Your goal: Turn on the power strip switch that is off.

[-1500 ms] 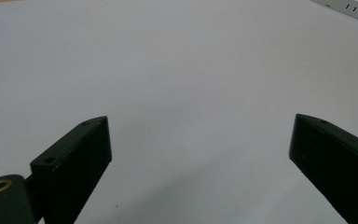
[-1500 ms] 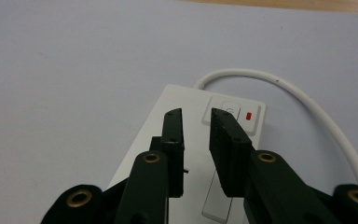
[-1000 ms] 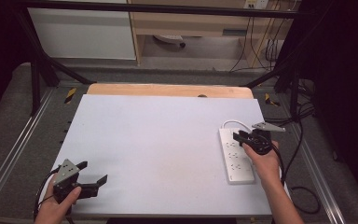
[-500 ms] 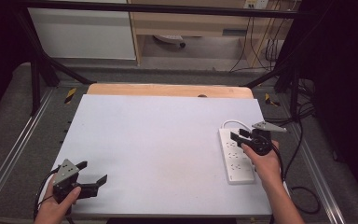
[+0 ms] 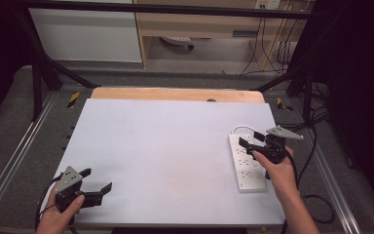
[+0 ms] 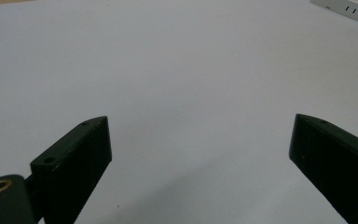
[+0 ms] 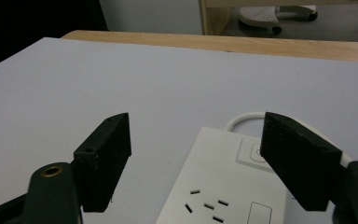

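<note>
With jaws wide, the right claw [image 5: 249,140] hovers over the white plastic power strip [image 5: 245,165] at the white worktop's [image 5: 165,146] three o'clock, probably readying a grasp, while the left claw [image 5: 96,184], also wide, idles at seven o'clock.

The bench [image 5: 165,146] has a flat white top with a strip of light wood along its far edge, and a white power strip [image 5: 246,165] with a white cord lies flat on the top near the right side, its long side running along the right edge.
</note>
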Demonstrator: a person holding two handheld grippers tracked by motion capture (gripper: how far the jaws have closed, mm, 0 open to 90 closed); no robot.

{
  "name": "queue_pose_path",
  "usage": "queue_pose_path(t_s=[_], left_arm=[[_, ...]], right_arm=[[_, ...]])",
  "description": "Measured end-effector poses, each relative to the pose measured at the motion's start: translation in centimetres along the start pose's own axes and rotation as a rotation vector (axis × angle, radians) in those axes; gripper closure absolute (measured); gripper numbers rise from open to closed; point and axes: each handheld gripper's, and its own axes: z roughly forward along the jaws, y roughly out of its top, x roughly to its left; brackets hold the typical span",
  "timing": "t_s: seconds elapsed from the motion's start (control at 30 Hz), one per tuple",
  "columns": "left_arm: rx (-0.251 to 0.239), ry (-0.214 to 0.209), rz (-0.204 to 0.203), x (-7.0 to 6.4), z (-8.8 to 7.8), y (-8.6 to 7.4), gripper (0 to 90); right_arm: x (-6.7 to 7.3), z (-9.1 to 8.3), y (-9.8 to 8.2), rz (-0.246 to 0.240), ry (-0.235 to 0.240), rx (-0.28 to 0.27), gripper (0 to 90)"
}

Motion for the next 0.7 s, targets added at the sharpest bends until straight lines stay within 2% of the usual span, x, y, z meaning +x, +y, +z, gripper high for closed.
queue_pose_path(t_s=[0.2,0.27,0.4,0.7], left_arm=[[0.001,0.000,0.002,0.0,0.0,0.0,5.8],[0.000,-0.001,0.000,0.0,0.0,0.0,5.8],[0.000,0.002,-0.003,0.1,0.0,0.0,5.8],[0.000,0.000,-0.001,0.0,0.0,0.0,5.8]], right_arm=[[0.0,-0.2,0.0,-0.005,0.017,-0.014,16.0],[0.1,-0.2,0.0,-0.003,0.025,-0.020,10.7],[0.4,-0.6,0.1,-0.029,0.017,-0.052,3.9],[1.0,-2.1,0.1,-0.064,0.019,-0.125,2.6]])
